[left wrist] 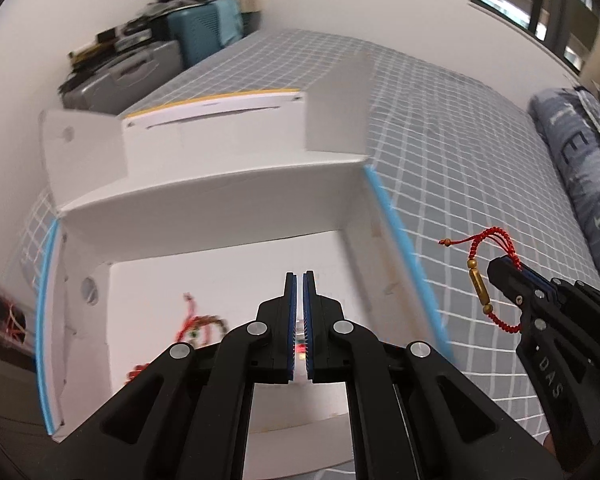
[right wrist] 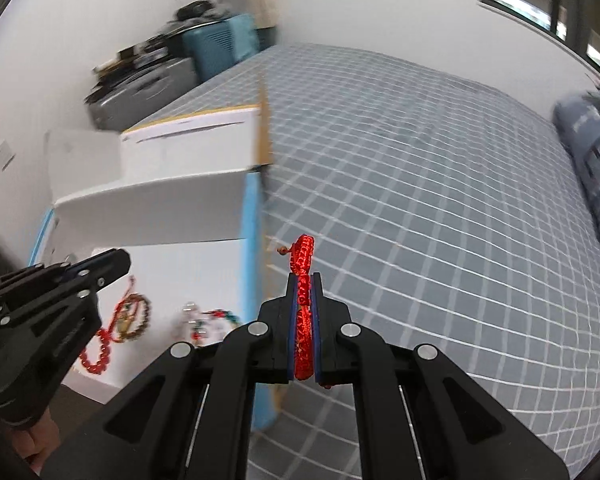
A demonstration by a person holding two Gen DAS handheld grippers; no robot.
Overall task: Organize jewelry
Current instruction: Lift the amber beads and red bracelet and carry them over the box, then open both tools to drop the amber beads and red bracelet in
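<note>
Checked bed [right wrist: 420, 200], red bracelet [right wrist: 304, 320] pinched in right claw [right wrist: 305, 280]

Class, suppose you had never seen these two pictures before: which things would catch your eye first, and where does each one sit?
First, the red cord bracelet with its gold tube bead, pinched in the shut right gripper above the grey checked bedsheet. Next, the open white box with blue-edged walls on the bed, beaded bracelets lying on its floor. The left gripper hangs shut and empty over that box.
</note>
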